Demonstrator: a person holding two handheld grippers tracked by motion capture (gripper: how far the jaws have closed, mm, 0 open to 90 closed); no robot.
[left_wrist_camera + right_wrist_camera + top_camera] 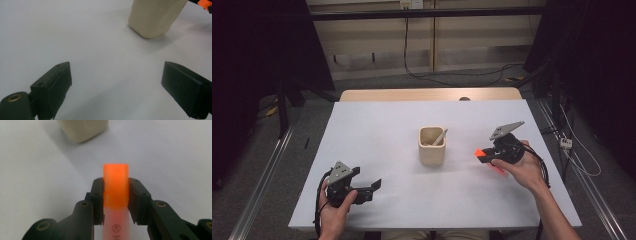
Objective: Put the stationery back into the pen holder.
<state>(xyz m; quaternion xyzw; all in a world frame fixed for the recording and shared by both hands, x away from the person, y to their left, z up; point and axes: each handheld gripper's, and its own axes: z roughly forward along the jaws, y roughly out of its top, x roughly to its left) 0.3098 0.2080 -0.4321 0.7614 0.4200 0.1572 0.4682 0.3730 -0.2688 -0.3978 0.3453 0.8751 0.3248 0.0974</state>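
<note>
An orange highlighter (116, 187) is being gripped tight between the jaws of the right gripper (486, 155), held just above the white table (377, 130), right of the beige cup (432, 146), its orange cap end pointing toward the cup. A pale stick (440, 136) is being leaned inside that cup. Nearer the front edge, the left gripper (371, 189) is being held with jaws spread wide, nothing between them.

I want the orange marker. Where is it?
The orange highlighter is clamped in the right gripper, held above the white table just right of the beige cup.
</note>
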